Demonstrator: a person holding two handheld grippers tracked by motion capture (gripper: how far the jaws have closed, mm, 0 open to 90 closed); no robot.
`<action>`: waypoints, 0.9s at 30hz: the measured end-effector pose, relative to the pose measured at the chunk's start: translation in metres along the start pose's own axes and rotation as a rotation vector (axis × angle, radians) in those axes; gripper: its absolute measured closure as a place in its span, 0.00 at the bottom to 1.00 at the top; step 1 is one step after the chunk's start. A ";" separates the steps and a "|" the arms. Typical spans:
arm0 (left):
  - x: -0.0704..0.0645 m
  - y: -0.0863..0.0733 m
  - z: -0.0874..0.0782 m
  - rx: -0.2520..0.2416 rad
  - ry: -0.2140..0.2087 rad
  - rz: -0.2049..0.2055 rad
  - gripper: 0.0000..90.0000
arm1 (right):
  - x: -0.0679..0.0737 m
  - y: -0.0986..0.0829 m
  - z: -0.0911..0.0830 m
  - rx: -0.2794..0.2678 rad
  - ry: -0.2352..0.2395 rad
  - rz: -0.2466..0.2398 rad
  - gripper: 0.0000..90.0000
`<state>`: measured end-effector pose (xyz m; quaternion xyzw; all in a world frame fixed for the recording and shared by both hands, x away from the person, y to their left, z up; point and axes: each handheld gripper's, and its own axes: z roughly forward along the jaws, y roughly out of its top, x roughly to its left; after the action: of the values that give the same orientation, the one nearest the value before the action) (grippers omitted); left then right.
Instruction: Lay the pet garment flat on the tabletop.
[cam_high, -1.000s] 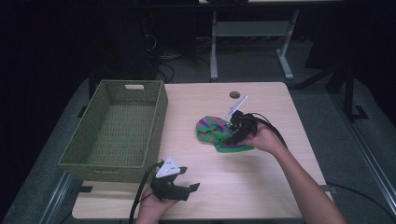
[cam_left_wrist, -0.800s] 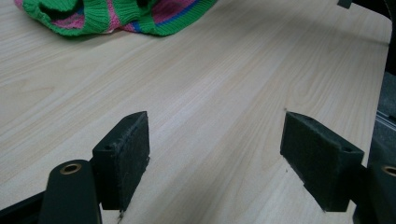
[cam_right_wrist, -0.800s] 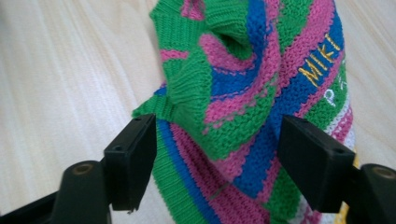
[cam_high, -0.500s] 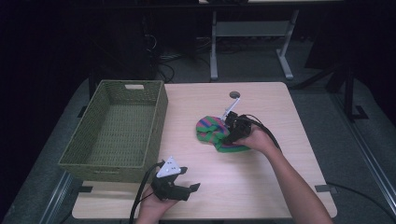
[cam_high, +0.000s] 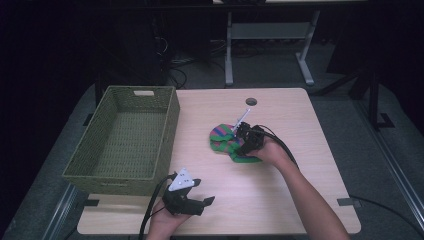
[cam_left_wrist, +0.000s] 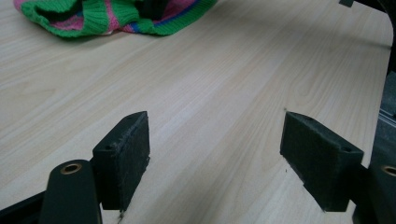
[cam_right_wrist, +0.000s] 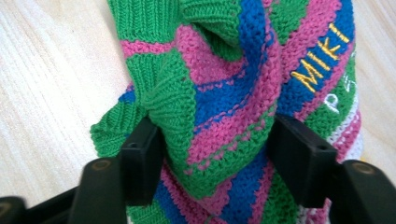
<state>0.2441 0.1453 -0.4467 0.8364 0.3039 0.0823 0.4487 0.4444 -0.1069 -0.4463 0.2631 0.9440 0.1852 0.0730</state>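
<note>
Dark room, light wooden table (cam_high: 300, 200), grey carpet floor (cam_high: 385, 165), white-legged desk frame (cam_high: 270, 35) behind

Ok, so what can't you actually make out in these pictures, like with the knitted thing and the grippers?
- Knitted garment: what kind of garment is unclear; it lies bunched, and the right gripper view's edges cut it off.
- Second line of white lettering: cut by the right edge, unreadable.
- Right gripper: in the high view its jaws are too small to judge the grip.
- Wicker basket: its near inside wall is hidden by its own rim.
</note>
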 end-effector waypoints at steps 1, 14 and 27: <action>0.000 0.000 0.000 -0.006 0.001 -0.002 0.26 | 0.000 0.000 0.000 0.000 0.000 0.000 0.44; 0.001 0.000 -0.001 -0.007 0.004 -0.003 0.27 | -0.009 -0.001 -0.003 -0.014 -0.024 0.086 0.74; 0.000 0.000 -0.002 -0.020 0.010 0.009 0.27 | -0.022 -0.007 -0.019 -0.094 0.034 0.168 0.78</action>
<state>0.2435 0.1465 -0.4453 0.8329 0.3016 0.0917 0.4549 0.4554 -0.1298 -0.4304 0.3344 0.9099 0.2395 0.0533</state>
